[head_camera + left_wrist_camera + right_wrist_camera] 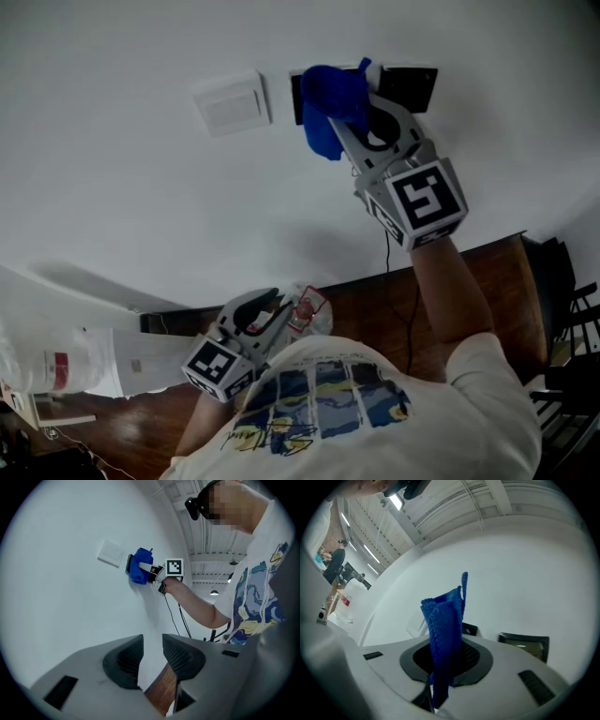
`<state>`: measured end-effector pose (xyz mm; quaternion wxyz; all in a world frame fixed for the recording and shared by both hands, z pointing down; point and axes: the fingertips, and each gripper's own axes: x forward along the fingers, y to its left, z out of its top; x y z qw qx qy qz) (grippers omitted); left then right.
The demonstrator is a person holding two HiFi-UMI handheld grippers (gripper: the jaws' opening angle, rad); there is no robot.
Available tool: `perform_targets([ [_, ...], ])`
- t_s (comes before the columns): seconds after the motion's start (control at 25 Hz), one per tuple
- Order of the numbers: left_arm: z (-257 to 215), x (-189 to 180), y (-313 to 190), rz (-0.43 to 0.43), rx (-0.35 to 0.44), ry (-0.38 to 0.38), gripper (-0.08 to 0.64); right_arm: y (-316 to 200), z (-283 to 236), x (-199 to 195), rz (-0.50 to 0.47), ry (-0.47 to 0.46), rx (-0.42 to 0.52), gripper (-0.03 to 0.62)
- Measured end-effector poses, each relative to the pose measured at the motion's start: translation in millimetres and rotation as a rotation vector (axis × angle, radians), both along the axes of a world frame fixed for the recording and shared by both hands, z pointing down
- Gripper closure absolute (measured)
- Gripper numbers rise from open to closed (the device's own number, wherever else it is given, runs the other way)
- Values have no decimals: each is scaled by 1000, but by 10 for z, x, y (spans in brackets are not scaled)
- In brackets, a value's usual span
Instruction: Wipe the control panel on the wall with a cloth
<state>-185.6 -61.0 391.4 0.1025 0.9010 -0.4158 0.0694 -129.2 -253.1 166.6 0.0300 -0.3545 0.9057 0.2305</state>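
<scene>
- Way over on the left and low down there's a white container (pixel 70 367) with a red label, near the foot of the wall (pixel 112 187).
- The left gripper (pixel 286 307) hangs low, close to the person's shirt and well apart from the action. Its own view shows the left gripper (pixel 152 643) with jaws only a narrow gap apart and nothing between them, just wall and some dark wood (pixel 161 688) beyond.
- Up on the wall is a white switch plate (pixel 232 103), just left of the panel.
- The blue cloth (pixel 330 105) is bunched over the left part of the black control panel (pixel 411 86), so only the panel's right part shows.
- The right gripper (pixel 361 117) is raised to the panel, arm stretched up. In its own view the right gripper (pixel 445 654) has its jaws clamped on the cloth (pixel 445 618), which sticks up folded between them, with the panel (pixel 526 644) just beyond.
</scene>
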Motion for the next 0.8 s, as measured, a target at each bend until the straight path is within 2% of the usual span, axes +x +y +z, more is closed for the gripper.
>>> perform_targets([
  [0.16, 25, 226, -69, 29, -11, 0, 436, -132, -44, 465, 55, 1, 23, 515],
  [0.56, 83, 866, -224, 69, -22, -36, 436, -568, -40, 1789, 204, -60, -9, 515],
  [0.8, 91, 1078, -288, 58, -25, -37, 436, -806, 82, 2044, 218, -64, -34, 514],
])
